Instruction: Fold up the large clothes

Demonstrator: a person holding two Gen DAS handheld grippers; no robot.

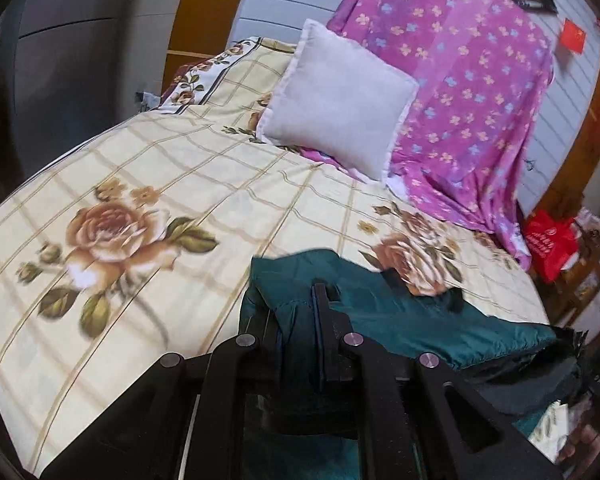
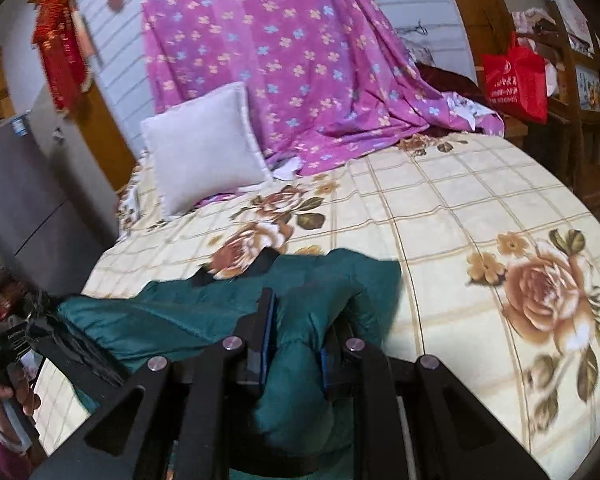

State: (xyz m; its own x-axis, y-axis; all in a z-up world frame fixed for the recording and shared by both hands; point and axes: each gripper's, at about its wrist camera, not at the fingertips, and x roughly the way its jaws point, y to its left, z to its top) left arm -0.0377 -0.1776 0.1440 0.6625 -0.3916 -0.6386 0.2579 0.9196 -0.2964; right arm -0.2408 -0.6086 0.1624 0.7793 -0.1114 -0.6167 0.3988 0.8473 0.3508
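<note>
Teal quilted fabric, a jacket (image 1: 400, 312), hangs between both grippers above the near edge of the bed (image 1: 140, 184). The left gripper (image 1: 300, 300) is clenched on a bunched fold of it; the right gripper (image 2: 312, 300) clamps a thicker roll. Its far edge hangs over the rose-print sheet. A grey pillow (image 1: 340, 96) leans against a purple floral cloth (image 1: 472, 80) at the far edge.

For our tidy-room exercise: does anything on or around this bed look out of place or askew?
Yes. The purple floral sheet is draped in a heap over the head of the bed, its hem rumpled on the rose-print bedspread. The white pillow leans tilted against it. The green garment is simply mid-fold.
</note>
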